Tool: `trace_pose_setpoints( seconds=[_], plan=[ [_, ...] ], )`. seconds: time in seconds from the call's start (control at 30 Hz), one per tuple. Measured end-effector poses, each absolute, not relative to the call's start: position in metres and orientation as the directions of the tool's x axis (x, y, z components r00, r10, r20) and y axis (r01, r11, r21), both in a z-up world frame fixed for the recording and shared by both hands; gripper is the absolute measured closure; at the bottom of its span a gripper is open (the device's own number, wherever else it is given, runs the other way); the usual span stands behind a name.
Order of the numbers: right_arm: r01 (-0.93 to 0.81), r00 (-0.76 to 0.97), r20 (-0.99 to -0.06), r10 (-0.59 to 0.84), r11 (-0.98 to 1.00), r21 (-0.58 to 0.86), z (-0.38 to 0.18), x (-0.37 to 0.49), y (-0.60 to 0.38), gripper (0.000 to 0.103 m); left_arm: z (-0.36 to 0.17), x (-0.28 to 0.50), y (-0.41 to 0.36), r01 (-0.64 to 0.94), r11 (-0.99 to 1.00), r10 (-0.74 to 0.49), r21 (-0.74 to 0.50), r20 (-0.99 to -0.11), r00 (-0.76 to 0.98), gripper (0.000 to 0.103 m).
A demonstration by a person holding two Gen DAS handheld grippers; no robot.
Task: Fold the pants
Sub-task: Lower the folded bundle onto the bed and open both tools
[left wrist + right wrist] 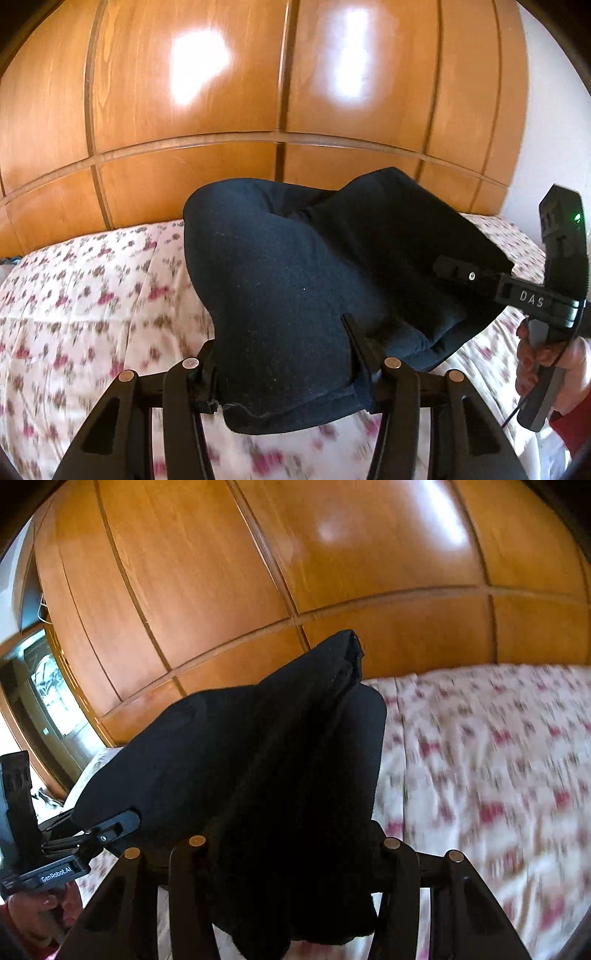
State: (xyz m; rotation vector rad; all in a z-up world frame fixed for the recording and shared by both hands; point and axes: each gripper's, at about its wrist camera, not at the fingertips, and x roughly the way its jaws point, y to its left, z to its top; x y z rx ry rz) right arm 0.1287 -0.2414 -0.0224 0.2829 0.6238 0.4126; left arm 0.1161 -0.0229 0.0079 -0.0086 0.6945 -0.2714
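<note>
Dark navy pants (280,266) hang bunched in the air above the bed, held between both grippers. In the left wrist view my left gripper (280,343) is shut on one hemmed edge of the cloth, which fills the gap between its fingers. My right gripper (448,271) comes in from the right and pinches the other end of the pants. In the right wrist view the pants (258,746) drape over my right gripper (291,834) and hide its fingertips. My left gripper (125,821) grips the cloth at the lower left.
A white bedspread with pink flowers (92,314) (498,757) lies below. Glossy wooden wardrobe doors (184,110) (332,572) stand behind the bed. A person's hand (532,362) (33,904) holds each handle. A glazed door (48,686) shows at the far left.
</note>
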Motion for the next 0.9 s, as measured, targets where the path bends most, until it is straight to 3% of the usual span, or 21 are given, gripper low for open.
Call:
trace_pose_setpoints(
  seconds=[0.2,0.3,0.37,0.47,0.57,0.9],
  plan=[
    [-0.247,0.763,-0.474,0.439,0.876,0.415,-0.034,0.196,-0.25,0.053,-0.006,0.189,-0.023,0.215,0.967,-0.253,-0.139,-0.633,0.731,0.049],
    [-0.19,0.754,-0.509,0.415,0.88,0.436,-0.053,0.222,-0.256,0.053,-0.027,0.218,-0.026,0.207,0.966,-0.255,-0.152,-0.671,0.696,0.047],
    [-0.127,0.734,-0.549,0.4,0.874,0.468,-0.073,0.235,-0.262,0.05,-0.049,0.231,-0.021,0.194,0.963,-0.268,-0.185,-0.696,0.666,0.04],
    [-0.074,0.734,-0.542,0.408,0.842,0.534,-0.092,0.234,-0.275,0.036,-0.075,0.228,0.001,0.166,0.932,-0.347,-0.323,-0.658,0.668,0.02],
    [-0.066,0.736,-0.558,0.383,0.861,0.504,-0.09,0.232,-0.271,0.03,-0.086,0.229,0.02,0.125,0.879,-0.426,-0.459,-0.643,0.637,0.018],
    [-0.067,0.795,-0.56,0.232,0.952,0.298,-0.059,0.175,-0.244,0.015,-0.051,0.163,-0.018,0.108,0.984,-0.172,-0.139,-0.632,0.756,0.019]
  ],
)
